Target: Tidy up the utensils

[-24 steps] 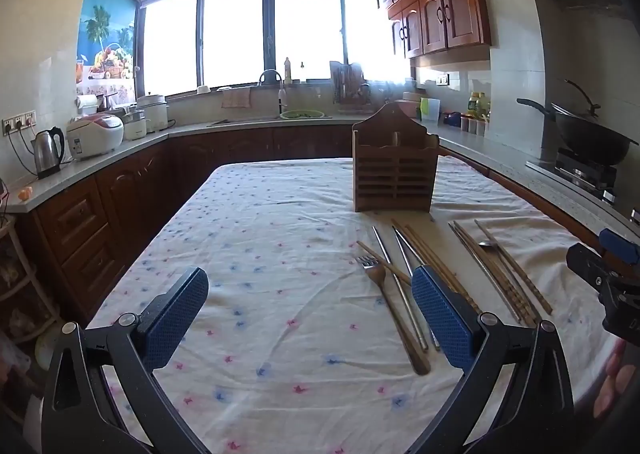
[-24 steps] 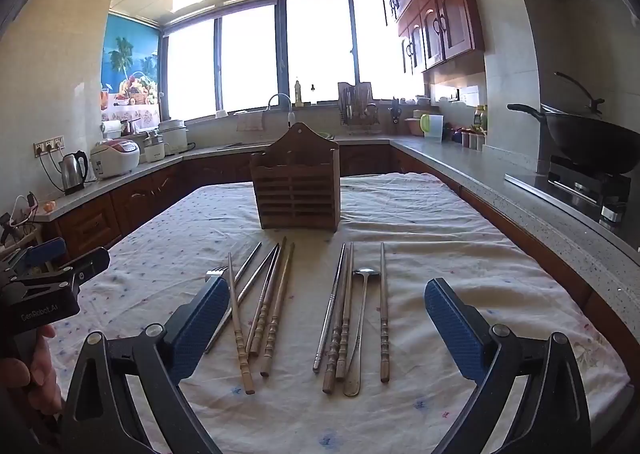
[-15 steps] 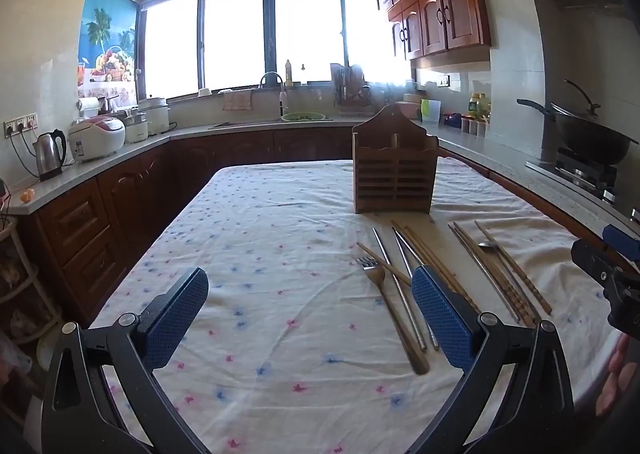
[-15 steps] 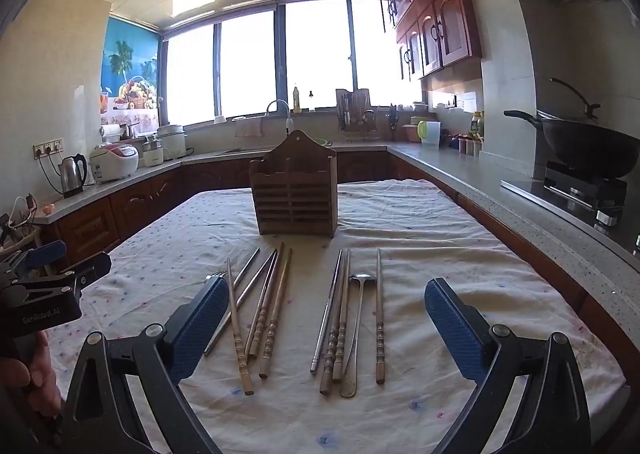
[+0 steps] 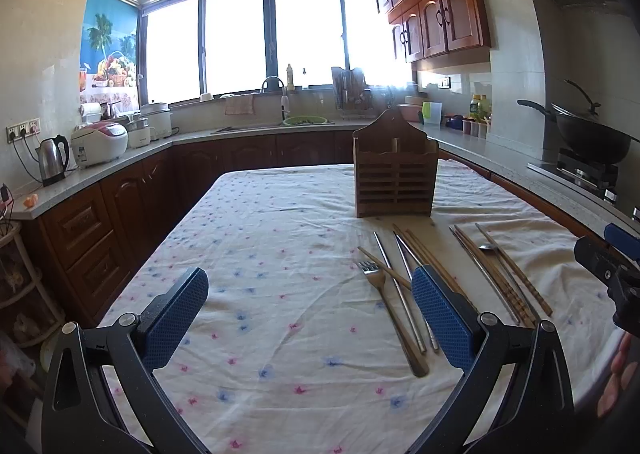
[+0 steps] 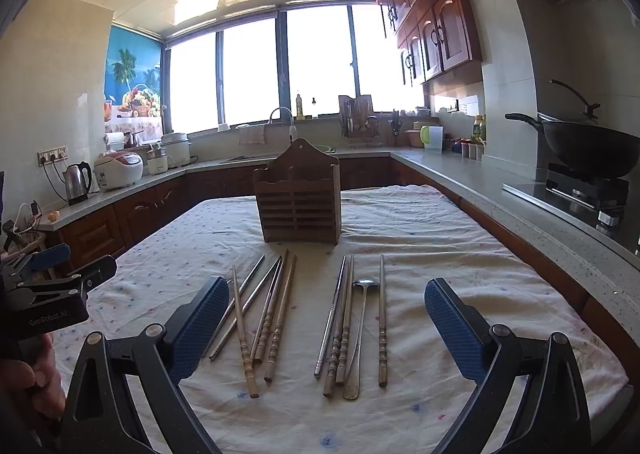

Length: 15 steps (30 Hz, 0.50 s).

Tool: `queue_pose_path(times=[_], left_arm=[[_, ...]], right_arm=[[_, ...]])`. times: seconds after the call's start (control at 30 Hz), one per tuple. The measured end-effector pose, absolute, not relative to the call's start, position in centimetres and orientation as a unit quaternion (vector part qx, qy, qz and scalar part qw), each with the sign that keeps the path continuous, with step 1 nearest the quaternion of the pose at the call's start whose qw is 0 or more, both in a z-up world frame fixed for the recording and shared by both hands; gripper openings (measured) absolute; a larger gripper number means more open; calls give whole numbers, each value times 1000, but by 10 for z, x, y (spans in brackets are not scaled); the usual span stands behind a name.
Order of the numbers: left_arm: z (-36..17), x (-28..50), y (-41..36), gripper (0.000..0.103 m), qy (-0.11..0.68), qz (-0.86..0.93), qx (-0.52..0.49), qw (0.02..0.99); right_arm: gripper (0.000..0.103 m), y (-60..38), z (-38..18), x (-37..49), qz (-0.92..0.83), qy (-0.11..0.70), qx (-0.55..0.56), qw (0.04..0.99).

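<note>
A slatted wooden utensil holder (image 6: 299,197) (image 5: 394,173) stands upright on the cloth-covered table (image 6: 440,238). In front of it lie two loose groups: wooden and metal chopsticks (image 6: 276,314) with a fork (image 5: 378,286) on the left, and chopsticks (image 6: 340,318) with a metal spoon (image 6: 360,326) on the right. My right gripper (image 6: 324,330) hovers open above the near ends of these utensils, touching none. My left gripper (image 5: 308,318) is open over bare cloth, with the fork group just beyond its right pad (image 5: 440,318).
Counters run around the table, with a kettle (image 5: 52,157), rice cookers (image 5: 100,141), a sink (image 5: 276,121) and a wok on a stove (image 6: 580,149) at the right. A hand holds each gripper at the frame edges. The floral cloth is bare at the left.
The right wrist view has tilted slightly, so the utensils and holder sit lower in its frame. The left wrist view is nearly unchanged.
</note>
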State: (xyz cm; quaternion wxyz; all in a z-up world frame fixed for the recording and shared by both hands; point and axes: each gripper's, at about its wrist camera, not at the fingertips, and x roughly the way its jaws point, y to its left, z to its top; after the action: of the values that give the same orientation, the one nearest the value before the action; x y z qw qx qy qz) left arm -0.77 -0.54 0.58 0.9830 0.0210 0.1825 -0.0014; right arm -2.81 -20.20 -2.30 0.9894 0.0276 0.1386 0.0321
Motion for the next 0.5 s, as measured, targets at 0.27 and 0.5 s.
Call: queue_pose_path(times=[0.27,0.5], left_arm=[[8,-7,-7,103,179,-1,22,984],[9,-10,-7,103,176,-2,23,984]], right_arm=[[99,-201,-21,-29,36,134,30,990],[100,-201,-20,-28,38,132,31,990]])
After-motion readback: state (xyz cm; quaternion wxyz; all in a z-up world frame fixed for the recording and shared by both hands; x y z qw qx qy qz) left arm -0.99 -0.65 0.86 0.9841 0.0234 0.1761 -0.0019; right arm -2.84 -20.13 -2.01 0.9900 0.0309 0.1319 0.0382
